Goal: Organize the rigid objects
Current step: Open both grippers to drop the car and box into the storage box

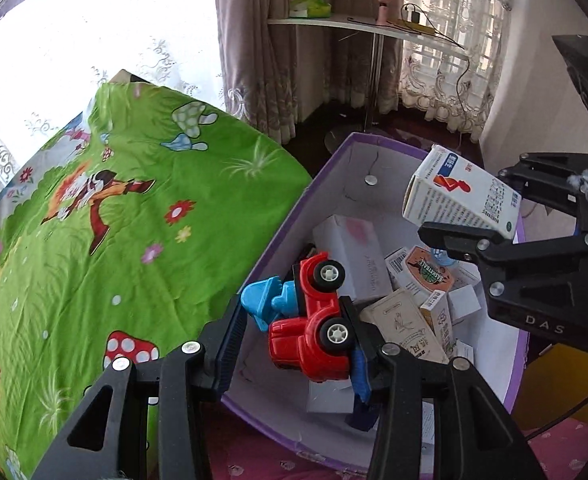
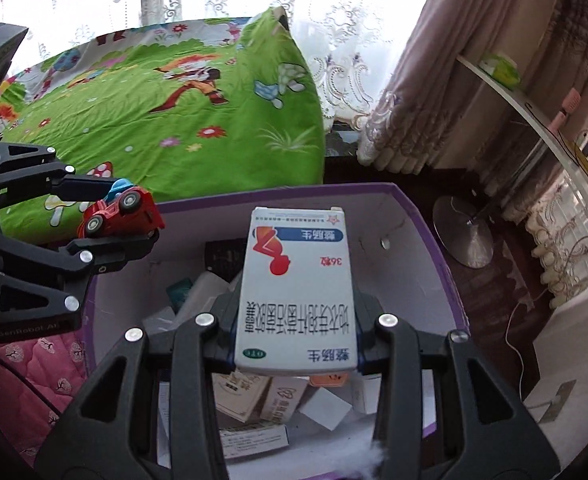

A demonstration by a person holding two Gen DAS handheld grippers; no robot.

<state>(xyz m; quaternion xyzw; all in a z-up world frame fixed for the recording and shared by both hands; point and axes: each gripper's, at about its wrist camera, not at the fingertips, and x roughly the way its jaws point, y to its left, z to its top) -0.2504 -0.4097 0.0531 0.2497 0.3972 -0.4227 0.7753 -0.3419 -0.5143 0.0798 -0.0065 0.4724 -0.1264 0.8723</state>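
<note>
Purple bin (image 2: 450, 280) contents half-hidden behind medicine box (image 2: 298, 292), toy truck (image 1: 314, 316).

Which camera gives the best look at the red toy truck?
The left wrist view: the red toy truck fills the centre, held sideways in the left gripper above the purple box. The right wrist view shows it small at the left edge.

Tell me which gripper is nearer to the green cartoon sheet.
Left. The left gripper, shut on the red toy truck, hangs at the purple box's edge beside the green cartoon sheet. The right gripper, shut on the white medicine box, is farther over the box.
</note>
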